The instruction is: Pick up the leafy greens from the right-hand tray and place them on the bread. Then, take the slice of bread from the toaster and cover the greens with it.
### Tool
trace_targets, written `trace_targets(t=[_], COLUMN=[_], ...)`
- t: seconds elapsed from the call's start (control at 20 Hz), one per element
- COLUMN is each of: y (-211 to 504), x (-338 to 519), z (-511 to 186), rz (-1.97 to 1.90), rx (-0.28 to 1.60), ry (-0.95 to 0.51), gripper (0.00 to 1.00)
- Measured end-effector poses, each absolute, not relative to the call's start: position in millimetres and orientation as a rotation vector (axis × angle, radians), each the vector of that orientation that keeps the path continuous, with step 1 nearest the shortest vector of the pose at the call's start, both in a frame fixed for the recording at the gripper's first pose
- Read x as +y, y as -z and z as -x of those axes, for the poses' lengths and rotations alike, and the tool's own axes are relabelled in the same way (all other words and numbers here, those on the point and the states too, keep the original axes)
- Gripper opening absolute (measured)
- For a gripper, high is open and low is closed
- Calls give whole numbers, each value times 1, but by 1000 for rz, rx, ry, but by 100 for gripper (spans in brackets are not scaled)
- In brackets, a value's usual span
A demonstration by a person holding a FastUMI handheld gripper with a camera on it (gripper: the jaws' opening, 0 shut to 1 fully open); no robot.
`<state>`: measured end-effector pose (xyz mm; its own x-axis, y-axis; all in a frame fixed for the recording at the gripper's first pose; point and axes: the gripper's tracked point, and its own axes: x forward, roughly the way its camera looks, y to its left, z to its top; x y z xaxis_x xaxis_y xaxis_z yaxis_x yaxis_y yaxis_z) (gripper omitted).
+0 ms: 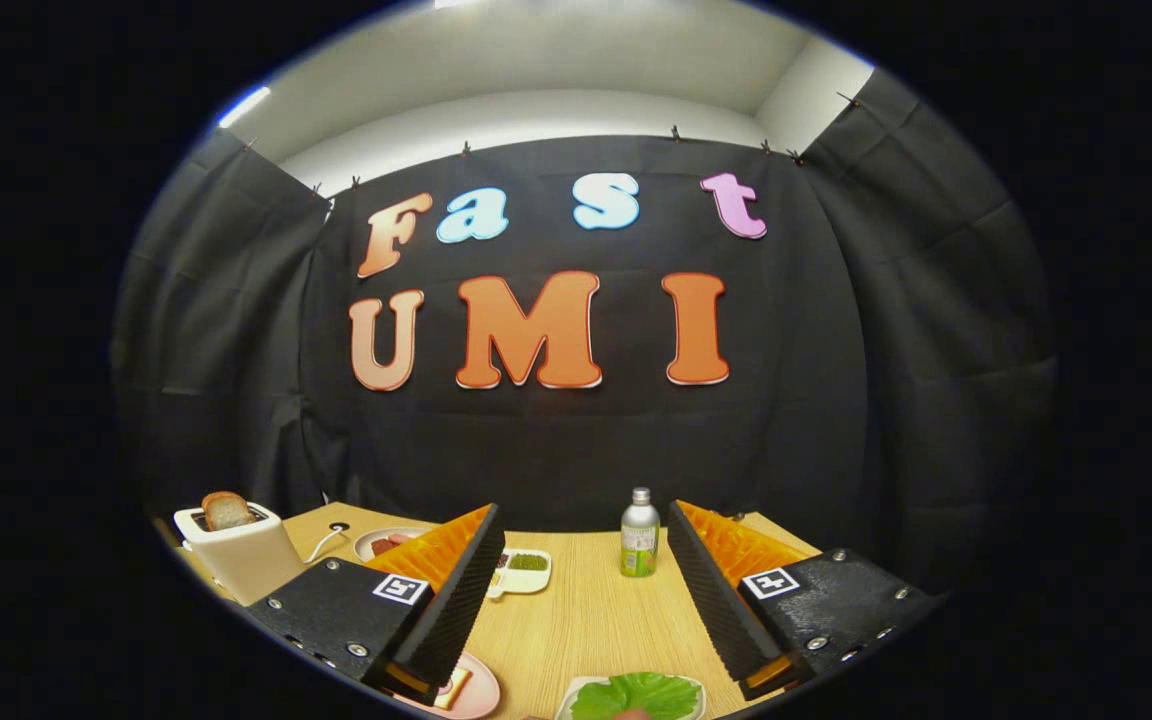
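A pale wooden counter runs back to a black cloth wall. The leafy greens lie in a white tray at the bottom centre of the frame, just below the gripper. Its fingers are spread wide with nothing between them, touching nothing. At lower left a white toaster holds a slice of bread, and a pink plate peeks out under the left finger. A green bottle stands mid-counter. To do the pickup well, the fingers should probably tip down over the leaf, straddle its thick middle, and close gently, avoiding the tray's rim.
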<state>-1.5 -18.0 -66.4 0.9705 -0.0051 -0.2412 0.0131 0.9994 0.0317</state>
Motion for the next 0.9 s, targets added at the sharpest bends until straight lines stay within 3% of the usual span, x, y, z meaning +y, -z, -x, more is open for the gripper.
trace_targets(t=[0.9], y=[239], x=[-50], z=[66], rz=[-104], rx=[929], ry=[87], gripper=[99])
